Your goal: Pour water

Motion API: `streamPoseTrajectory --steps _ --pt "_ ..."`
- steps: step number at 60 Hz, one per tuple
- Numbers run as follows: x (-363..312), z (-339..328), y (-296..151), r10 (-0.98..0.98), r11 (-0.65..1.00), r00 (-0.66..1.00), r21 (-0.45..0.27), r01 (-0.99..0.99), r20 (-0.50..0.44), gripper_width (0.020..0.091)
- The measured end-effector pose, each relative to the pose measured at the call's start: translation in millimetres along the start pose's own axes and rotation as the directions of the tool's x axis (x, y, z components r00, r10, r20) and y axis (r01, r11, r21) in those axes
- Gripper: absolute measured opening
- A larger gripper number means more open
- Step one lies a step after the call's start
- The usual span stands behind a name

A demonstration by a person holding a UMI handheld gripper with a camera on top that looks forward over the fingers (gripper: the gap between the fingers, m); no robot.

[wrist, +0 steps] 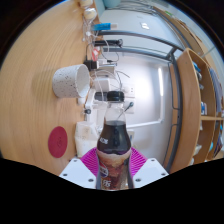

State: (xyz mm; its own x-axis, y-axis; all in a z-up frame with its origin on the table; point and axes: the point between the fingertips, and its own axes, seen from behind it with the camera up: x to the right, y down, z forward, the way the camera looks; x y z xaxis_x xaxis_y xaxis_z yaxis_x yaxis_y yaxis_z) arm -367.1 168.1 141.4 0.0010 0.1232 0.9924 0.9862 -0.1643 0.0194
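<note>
My gripper [112, 172] is shut on a plastic bottle [113, 150] of dark liquid, with a pink pad pressed to each side of its lower body. The bottle's neck and black cap [114, 98] point straight ahead of the fingers. The whole scene looks turned sideways, so the bottle lies tilted relative to the wooden table [40, 70]. A white mug [70, 80] stands on that table, beyond the fingers and to the left of the cap, its open mouth facing towards the cap's side. Cap and mug are apart.
A round red coaster [57, 140] lies on the table, nearer the fingers than the mug. Small dark items [100, 66] and a clear container [97, 44] stand beyond the mug. A wooden shelf unit [196, 100] is off to the right.
</note>
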Motion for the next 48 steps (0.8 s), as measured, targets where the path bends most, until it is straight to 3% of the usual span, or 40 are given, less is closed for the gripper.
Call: streamPoseTrajectory --steps 11,26,40,48 --pt "8.9 20.6 -35.3 -0.336 0.941 0.941 0.012 0.337 -0.05 0.0366" --pt "13.7 34.2 -71.3 -0.59 0.805 0.802 0.013 0.593 -0.095 0.0367" --pt "12.1 33.6 -70.3 -0.539 0.84 0.839 0.022 0.542 -0.077 0.0367" --pt "13.2 20.6 -56.5 -0.264 0.963 0.964 0.058 0.265 -0.021 0.0368"
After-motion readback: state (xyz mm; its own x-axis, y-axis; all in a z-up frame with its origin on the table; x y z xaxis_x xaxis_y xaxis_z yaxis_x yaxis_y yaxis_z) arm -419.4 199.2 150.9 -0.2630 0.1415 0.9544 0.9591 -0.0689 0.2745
